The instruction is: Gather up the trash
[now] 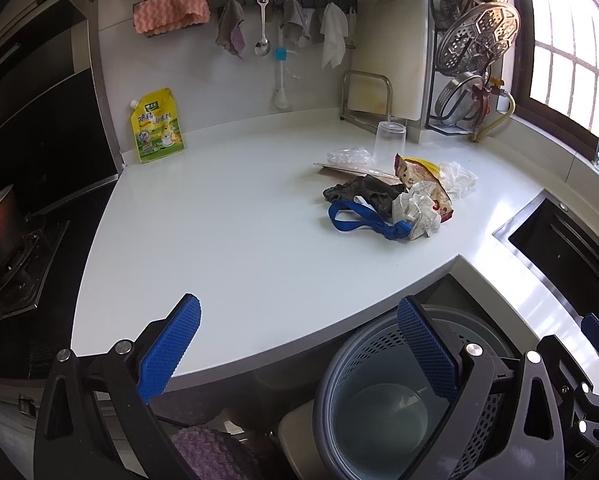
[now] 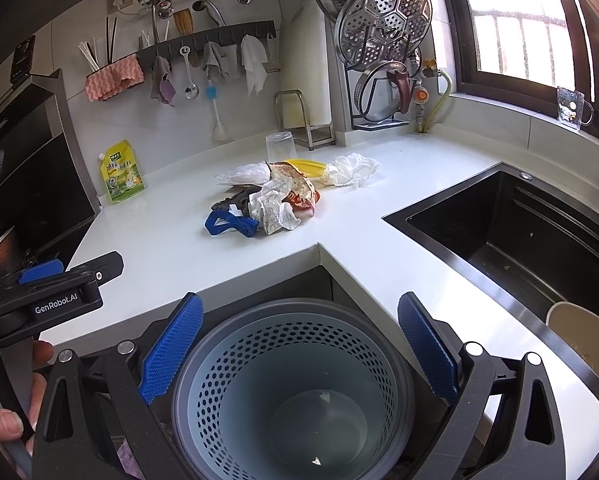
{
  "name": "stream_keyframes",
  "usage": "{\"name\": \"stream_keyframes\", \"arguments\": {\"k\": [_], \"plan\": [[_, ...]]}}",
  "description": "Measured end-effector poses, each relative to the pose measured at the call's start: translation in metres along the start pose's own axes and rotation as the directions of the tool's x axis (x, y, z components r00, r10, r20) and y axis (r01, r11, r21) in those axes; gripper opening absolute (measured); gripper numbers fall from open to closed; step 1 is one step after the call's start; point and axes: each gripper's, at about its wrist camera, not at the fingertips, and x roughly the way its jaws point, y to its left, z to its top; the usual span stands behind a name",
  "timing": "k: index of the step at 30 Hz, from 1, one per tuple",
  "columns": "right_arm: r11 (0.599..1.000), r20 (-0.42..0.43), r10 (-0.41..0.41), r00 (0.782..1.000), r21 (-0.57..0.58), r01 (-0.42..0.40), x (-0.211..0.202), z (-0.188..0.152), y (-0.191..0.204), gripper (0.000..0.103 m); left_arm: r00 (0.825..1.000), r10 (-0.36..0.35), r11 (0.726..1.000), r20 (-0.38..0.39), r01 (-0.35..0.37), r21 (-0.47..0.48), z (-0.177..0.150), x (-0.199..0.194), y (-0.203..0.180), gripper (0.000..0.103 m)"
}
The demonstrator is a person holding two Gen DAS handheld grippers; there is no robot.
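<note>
A pile of trash (image 1: 399,192) lies on the white counter (image 1: 219,220): crumpled paper (image 1: 417,216), a blue strap (image 1: 363,222), a dark rag, snack wrappers, white tissue (image 1: 457,178) and clear plastic. It also shows in the right wrist view (image 2: 275,196). A grey perforated bin (image 2: 295,384) stands below the counter corner, nearly empty. My left gripper (image 1: 299,348) is open and empty above the counter's front edge. My right gripper (image 2: 299,350) is open and empty over the bin.
A clear cup (image 1: 389,140) stands upside down behind the pile. A yellow pouch (image 1: 157,126) leans on the back wall. A black sink (image 2: 519,232) is at the right, a stove (image 1: 15,248) at the left. Racks and cloths hang on the wall.
</note>
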Motion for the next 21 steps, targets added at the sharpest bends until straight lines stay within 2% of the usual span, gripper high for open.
{"name": "stream_keyframes", "arguments": {"k": [12,21], "plan": [[1.0,-0.045,0.011,0.999,-0.004,-0.011,0.043,0.005,-0.013,0.093,1.0,0.014,1.0,-0.024,-0.014,-0.001,0.011,0.037,-0.001,0.097],[0.999,-0.014,-0.023,1.0,-0.032,0.022,0.082,0.05,-0.041,0.093,0.999,0.019,1.0,-0.028,-0.02,-0.024,0.037,0.076,-0.011,0.097]]}}
